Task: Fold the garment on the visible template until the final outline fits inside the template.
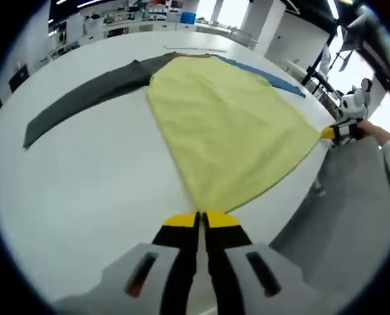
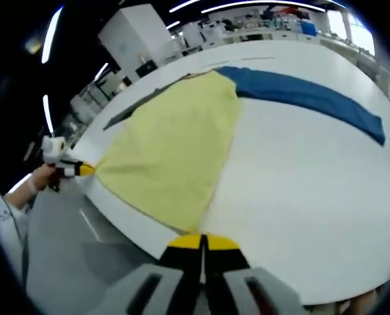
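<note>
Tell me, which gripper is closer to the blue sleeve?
Right. The right gripper pinches the yellow shirt's bottom corner on the blue sleeve's side; the left gripper pinches the other bottom corner, on the gray sleeve's side.

The white bench (image 1: 116, 170) is lit evenly and brightly by ceiling strips; windows glare, straight edges are bent, and fine details are softened.
</note>
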